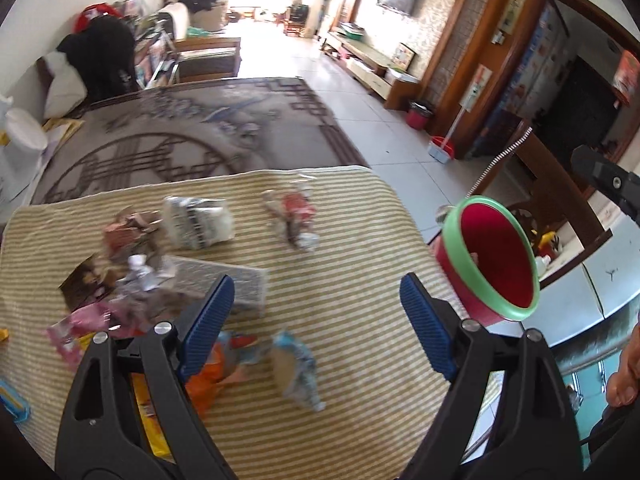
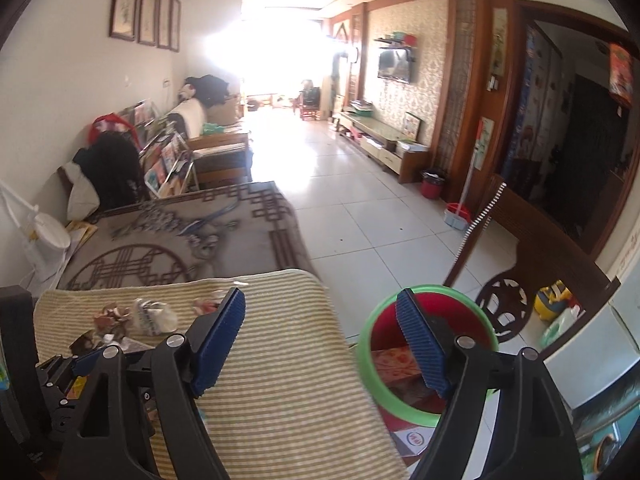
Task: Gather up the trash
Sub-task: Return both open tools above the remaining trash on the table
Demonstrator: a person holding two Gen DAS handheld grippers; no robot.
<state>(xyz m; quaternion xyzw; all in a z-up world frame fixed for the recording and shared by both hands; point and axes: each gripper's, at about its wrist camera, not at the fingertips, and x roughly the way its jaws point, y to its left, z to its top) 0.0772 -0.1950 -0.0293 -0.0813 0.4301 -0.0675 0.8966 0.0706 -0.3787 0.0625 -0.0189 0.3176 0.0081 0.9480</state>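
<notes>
Litter lies on a yellow-striped cloth [image 1: 352, 320]: a white crumpled packet [image 1: 200, 222], a red-and-white wrapper [image 1: 294, 216], a heap of pink and brown wrappers [image 1: 116, 280], an orange wrapper [image 1: 212, 380] and a blue-white wrapper [image 1: 300, 368]. A red bin with a green rim [image 1: 494, 260] stands off the cloth's right edge. My left gripper [image 1: 316, 284] hovers open over the cloth, its jaws empty. My right gripper [image 2: 320, 296] is open too, with nothing in it, one finger over the cloth and one over the bin [image 2: 370, 344]. A reddish box [image 2: 394, 364] lies inside the bin.
Beyond the cloth lies a grey patterned rug [image 1: 200, 136]. A dark wooden chair [image 2: 532, 248] stands right of the bin, with toys [image 2: 554, 300] behind it. Pale tiled floor [image 2: 360, 208] runs back to a small red bin [image 2: 432, 184] and a dustpan [image 2: 456, 216]. A person's hand [image 1: 624, 376] shows at the right edge.
</notes>
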